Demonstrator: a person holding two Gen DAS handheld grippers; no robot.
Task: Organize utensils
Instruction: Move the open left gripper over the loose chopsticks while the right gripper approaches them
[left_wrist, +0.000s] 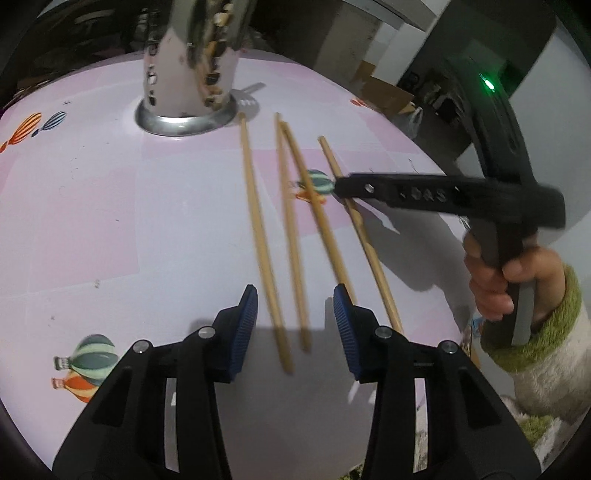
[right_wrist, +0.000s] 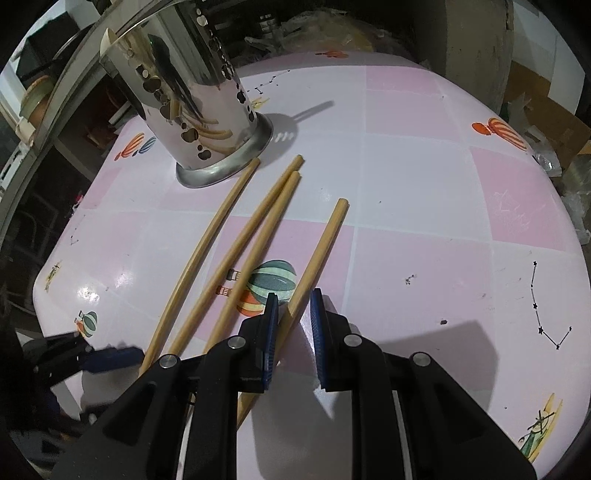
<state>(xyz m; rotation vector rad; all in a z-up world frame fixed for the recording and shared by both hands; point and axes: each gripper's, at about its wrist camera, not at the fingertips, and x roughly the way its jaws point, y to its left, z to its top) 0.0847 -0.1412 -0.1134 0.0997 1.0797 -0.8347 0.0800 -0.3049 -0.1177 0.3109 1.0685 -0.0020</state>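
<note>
On the pink tabletop lie four chopsticks beside a steel holder. The left gripper stands spread around two ends — the right gripper straddles the outermost chopstick, though whether it pinches I cannot tell.

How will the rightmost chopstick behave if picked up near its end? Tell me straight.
The rightmost chopstick looks like thin, rigid wood, so probably stiff and light. It is long, so gripped near one end it may pivot. Its rounded shaft on the glossy tablecloth could roll if nudged.
</note>
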